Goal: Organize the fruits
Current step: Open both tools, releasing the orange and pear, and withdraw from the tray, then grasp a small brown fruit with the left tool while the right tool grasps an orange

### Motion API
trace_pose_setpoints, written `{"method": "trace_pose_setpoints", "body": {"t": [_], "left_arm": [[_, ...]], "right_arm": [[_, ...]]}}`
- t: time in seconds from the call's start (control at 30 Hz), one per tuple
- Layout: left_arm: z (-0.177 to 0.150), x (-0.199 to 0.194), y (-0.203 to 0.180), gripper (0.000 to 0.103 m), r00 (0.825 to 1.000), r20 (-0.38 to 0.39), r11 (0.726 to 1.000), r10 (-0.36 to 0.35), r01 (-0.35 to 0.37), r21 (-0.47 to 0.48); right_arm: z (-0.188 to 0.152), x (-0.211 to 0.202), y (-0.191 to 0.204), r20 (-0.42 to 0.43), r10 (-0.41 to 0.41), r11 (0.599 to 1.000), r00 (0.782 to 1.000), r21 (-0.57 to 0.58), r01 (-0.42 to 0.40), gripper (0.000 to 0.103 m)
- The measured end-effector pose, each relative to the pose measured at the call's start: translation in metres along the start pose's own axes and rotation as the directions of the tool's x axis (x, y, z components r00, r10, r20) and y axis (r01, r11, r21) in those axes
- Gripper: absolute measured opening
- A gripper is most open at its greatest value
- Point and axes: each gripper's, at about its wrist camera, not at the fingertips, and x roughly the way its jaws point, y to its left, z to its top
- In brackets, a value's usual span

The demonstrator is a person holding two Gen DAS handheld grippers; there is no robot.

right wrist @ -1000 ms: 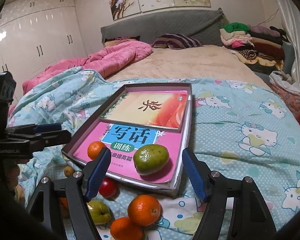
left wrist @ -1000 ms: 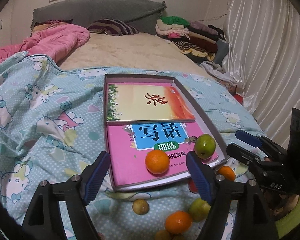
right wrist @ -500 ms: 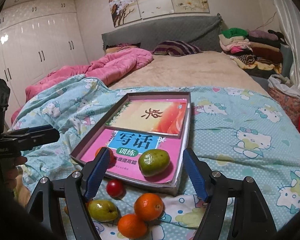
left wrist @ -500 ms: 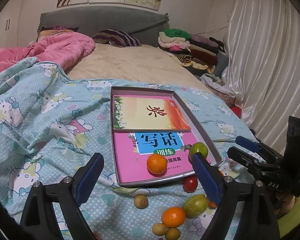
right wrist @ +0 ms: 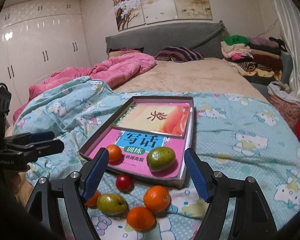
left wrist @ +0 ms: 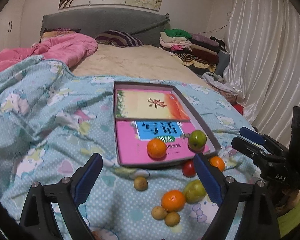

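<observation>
A shallow grey box [left wrist: 198, 110] holding two books lies on the blue cartoon blanket. An orange [left wrist: 156, 148] and a green fruit [left wrist: 197, 139] sit on the pink book at its near end. Loose on the blanket in front are a red fruit [left wrist: 188, 168], two oranges [left wrist: 173, 200], a green pear [left wrist: 194, 191] and three small brown fruits [left wrist: 140, 183]. My left gripper [left wrist: 147, 158] hangs open above them, holding nothing. My right gripper [right wrist: 146, 152] is open and holds nothing, over the box's near edge, the pear [right wrist: 111, 201] and an orange [right wrist: 156, 198].
A pink quilt [left wrist: 66, 46] and striped pillow [left wrist: 118, 39] lie further up the bed. Folded clothes [left wrist: 188, 44] are stacked at the far right by the curtain [left wrist: 270, 60]. White wardrobes [right wrist: 40, 50] stand on the left. The other gripper [left wrist: 239, 135] shows at the right edge.
Both grippers have drawn back from the box, so more of the loose fruit shows in front of it. The left jaws have spread wider. No fruit has moved.
</observation>
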Motion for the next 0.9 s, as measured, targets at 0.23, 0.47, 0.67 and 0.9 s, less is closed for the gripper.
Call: {"method": "trace_pose_setpoints", "body": {"t": [0.23, 0.47, 0.67, 0.9], "left_arm": [[-0.018, 0.001, 0.001, 0.092, 1.0, -0.024, 0.999, -0.005, 0.004, -0.034], [-0.035, 0.005, -0.006, 0.092, 0.997, -0.07, 0.999, -0.023, 0.02, -0.041], [-0.046, 0.007, -0.015, 0.092, 0.995, -0.098, 1.0, -0.027, 0.025, -0.019], [-0.057, 0.01, -0.019, 0.092, 0.988, -0.144, 0.998, -0.056, 0.054, -0.018]], "right_arm": [[-0.013, -0.005, -0.002, -0.018, -0.03, 1.0, 0.999, -0.001, 0.03, 0.079], [-0.023, -0.005, 0.0, -0.046, -0.026, 1.0, 0.999, 0.0, 0.026, 0.079], [-0.031, -0.002, 0.003, -0.072, -0.023, 1.0, 0.997, -0.004, 0.023, 0.079], [-0.036, 0.003, 0.005, -0.101, -0.023, 1.0, 0.995, -0.006, 0.022, 0.079]]}}
